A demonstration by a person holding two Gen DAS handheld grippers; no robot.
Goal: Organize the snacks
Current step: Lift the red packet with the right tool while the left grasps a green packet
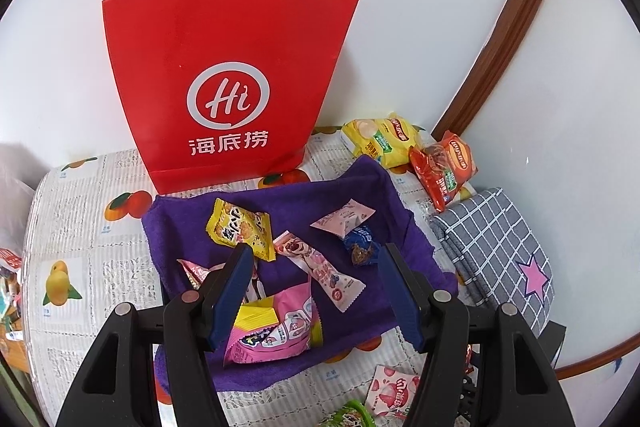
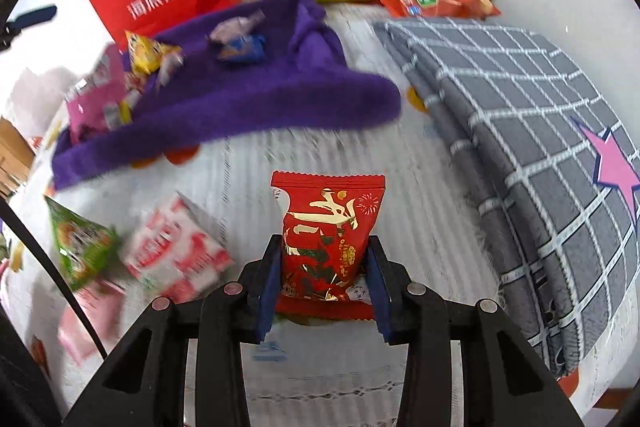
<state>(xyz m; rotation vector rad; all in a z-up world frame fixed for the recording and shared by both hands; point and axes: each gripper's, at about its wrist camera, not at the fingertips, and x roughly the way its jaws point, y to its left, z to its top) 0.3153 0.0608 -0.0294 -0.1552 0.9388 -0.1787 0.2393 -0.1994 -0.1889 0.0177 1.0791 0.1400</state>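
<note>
My right gripper is shut on a red snack packet with gold lettering, held upright a little above the tablecloth. In the left wrist view, my left gripper hangs open over a purple towel with nothing pressed between its fingers. On the towel lie several snacks: a yellow packet, a long pink bar, a pale pink packet, a blue candy and a big pink packet. The right wrist view shows the same towel to the upper left of the held packet.
A red paper bag stands against the wall behind the towel. Yellow and red chip bags lie in the far right corner. A folded grey checked cloth fills the right side. A green packet and a white-red packet lie left.
</note>
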